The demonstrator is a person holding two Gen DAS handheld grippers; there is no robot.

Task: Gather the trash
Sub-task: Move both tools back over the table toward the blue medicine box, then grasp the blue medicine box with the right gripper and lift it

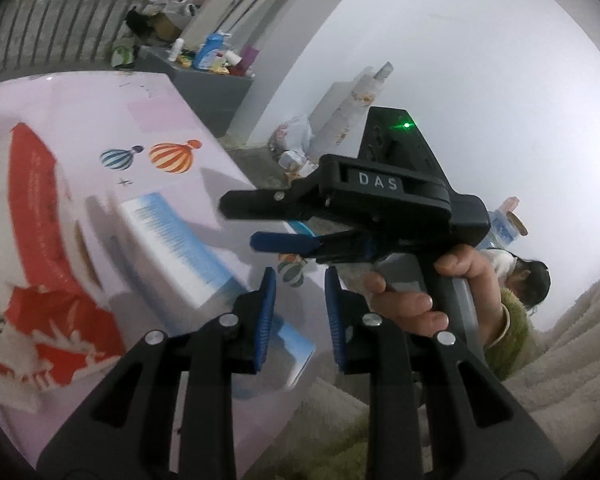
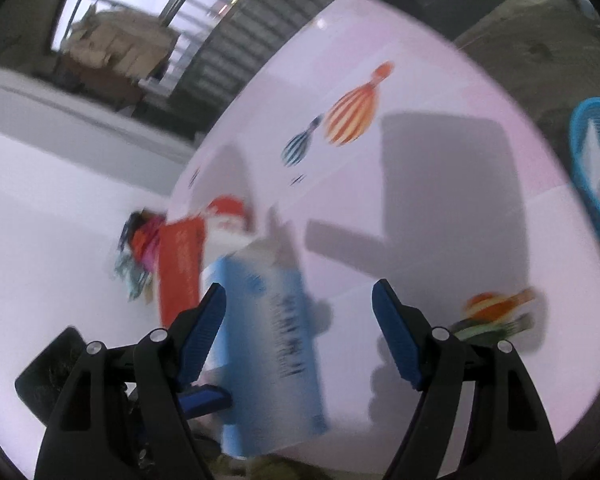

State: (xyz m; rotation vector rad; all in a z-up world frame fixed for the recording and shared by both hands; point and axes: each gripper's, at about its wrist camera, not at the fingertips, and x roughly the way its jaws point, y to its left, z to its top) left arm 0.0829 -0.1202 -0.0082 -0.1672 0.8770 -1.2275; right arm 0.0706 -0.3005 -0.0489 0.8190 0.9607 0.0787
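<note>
A flat blue-and-white carton (image 1: 180, 248) lies on the pink table (image 1: 160, 120), next to a torn red-and-white carton (image 1: 40, 260). My left gripper (image 1: 300, 272) hovers over the blue carton's near corner. Its jaws stand narrowly apart, and a gap shows between the corner and the right pad. My right gripper (image 1: 240, 222), held by a hand (image 1: 412, 300), hangs open just beyond. In the right wrist view the blue carton (image 2: 268, 340) sits between the wide-open right gripper (image 2: 300, 292), with no pad pressing on it. Behind it are the red carton (image 2: 180, 264) and crumpled wrappers (image 2: 140, 248).
A blue basket (image 2: 596, 168) holding items stands off the table's right side. A grey box of bottles (image 1: 216, 56) and bags of rubbish (image 1: 296, 140) line the white wall. A railing runs behind. A fluffy cream sleeve (image 1: 540, 380) fills the lower right.
</note>
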